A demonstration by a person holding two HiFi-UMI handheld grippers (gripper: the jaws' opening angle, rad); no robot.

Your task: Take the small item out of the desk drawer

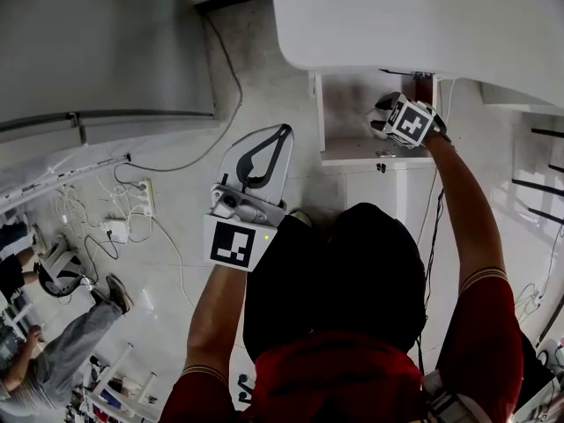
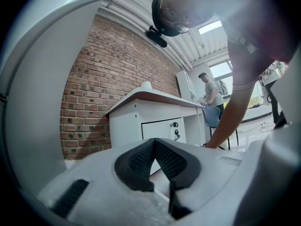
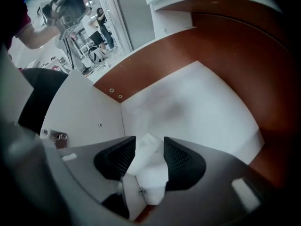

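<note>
The white desk (image 1: 423, 16) has its drawer (image 1: 377, 155) pulled out beneath the top. My right gripper (image 1: 381, 113) reaches down into that drawer. In the right gripper view its jaws (image 3: 149, 142) stand apart over the white drawer floor (image 3: 207, 102), and a small white item (image 3: 149, 166) sits between the dark pads (image 3: 181, 161); I cannot see them pressing on it. My left gripper (image 1: 283, 131) hangs over the floor left of the drawer. Its tips (image 2: 154, 142) meet with nothing held.
Brown drawer sides (image 3: 244, 55) wall in the right gripper. Cables and a power strip (image 1: 115, 229) lie on the floor at left. A grey cabinet (image 1: 88, 51) stands upper left. A person (image 1: 53, 359) sits at the lower left. Another white desk (image 2: 162, 126) stands before a brick wall.
</note>
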